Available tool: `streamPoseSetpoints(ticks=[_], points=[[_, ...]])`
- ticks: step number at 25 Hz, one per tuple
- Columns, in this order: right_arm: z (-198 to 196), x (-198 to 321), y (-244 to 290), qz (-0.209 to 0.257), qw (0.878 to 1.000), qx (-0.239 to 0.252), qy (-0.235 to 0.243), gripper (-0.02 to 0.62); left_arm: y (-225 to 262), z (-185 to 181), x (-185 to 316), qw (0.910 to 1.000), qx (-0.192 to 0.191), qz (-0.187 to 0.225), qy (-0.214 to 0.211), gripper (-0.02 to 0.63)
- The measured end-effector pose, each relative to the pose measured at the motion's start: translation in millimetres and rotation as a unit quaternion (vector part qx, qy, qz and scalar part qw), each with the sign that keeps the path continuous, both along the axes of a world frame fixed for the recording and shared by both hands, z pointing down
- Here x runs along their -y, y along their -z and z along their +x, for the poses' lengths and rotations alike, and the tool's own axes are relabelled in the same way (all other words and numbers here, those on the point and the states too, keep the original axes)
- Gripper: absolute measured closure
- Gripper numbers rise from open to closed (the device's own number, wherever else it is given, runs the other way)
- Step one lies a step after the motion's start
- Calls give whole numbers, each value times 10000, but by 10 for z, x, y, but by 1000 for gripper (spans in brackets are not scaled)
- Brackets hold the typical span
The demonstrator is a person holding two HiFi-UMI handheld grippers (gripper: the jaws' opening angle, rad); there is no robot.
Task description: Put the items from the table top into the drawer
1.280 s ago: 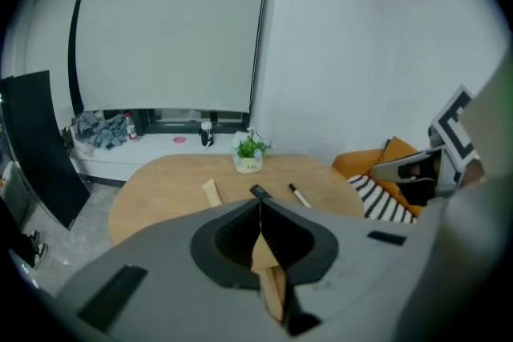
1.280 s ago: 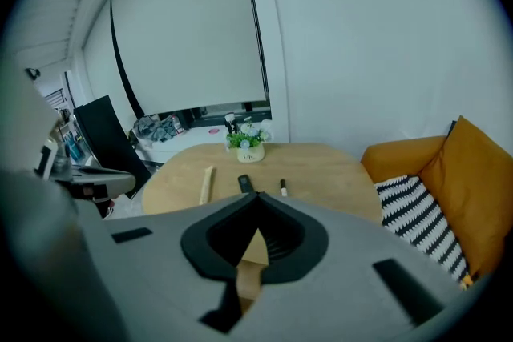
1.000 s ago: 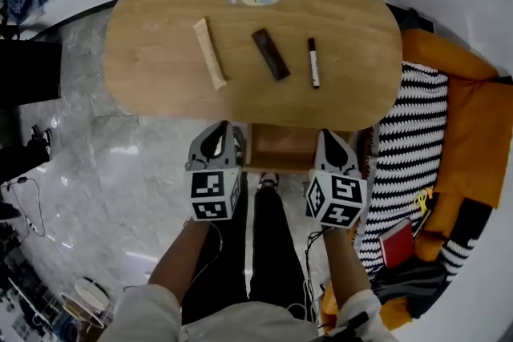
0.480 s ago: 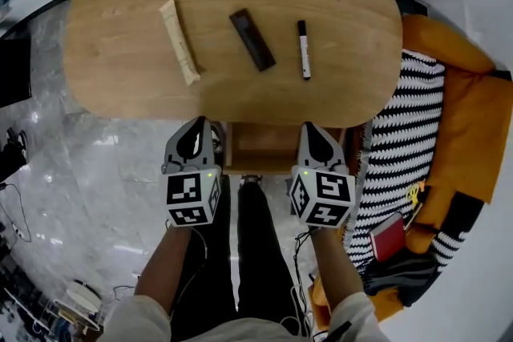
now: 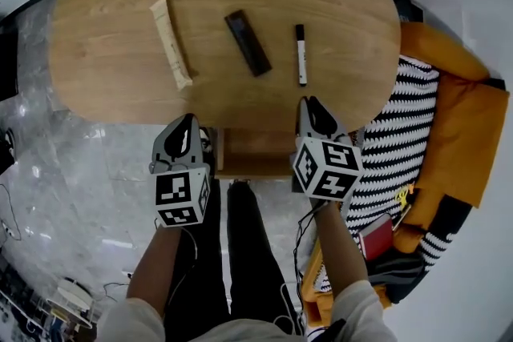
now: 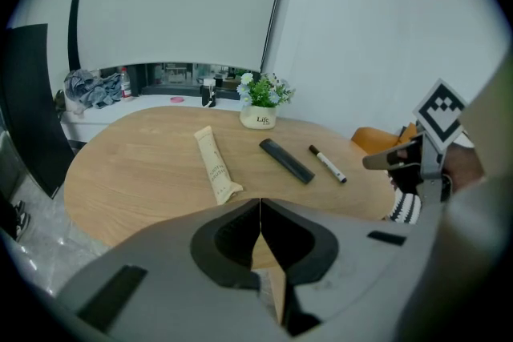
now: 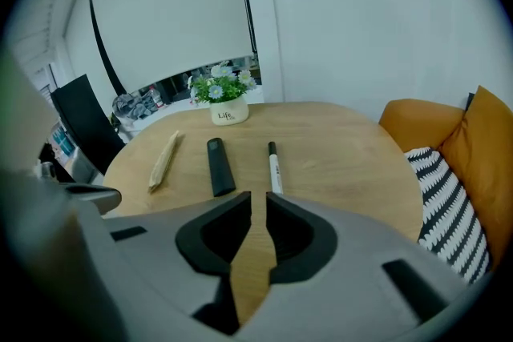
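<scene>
Head view: left gripper (image 5: 189, 121), right gripper (image 5: 309, 103) nose-down; right jaws opening, empty.

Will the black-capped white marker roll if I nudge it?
The black-capped white marker looks round-barrelled, so it will probably roll on the smooth wooden table. It looks slim and rigid, likely light; pinching across the barrel should hold.

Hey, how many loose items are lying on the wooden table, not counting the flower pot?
3. In the head view, a cream tube lies at the left, a dark bar in the middle, and a black-capped marker at the right. None seems hidden.
</scene>
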State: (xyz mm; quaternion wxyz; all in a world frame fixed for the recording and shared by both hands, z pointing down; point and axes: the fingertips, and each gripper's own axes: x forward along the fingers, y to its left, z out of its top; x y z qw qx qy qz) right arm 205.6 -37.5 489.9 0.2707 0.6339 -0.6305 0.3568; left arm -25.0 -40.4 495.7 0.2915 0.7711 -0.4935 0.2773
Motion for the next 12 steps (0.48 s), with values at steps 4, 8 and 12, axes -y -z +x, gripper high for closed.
streamPoseSetpoints(ticks=[4, 8, 12], points=[[34, 198, -113, -57, 9998, -101, 157, 516, -23, -11, 96, 10000, 4, -5, -2, 595], [48, 398, -242, -124, 9992, -189, 340, 492, -40, -41, 218, 10000, 14, 6, 31, 595], [114, 572, -388, -239, 9984, -317, 399, 491, -70, -76, 314, 10000, 49, 8, 23, 595]])
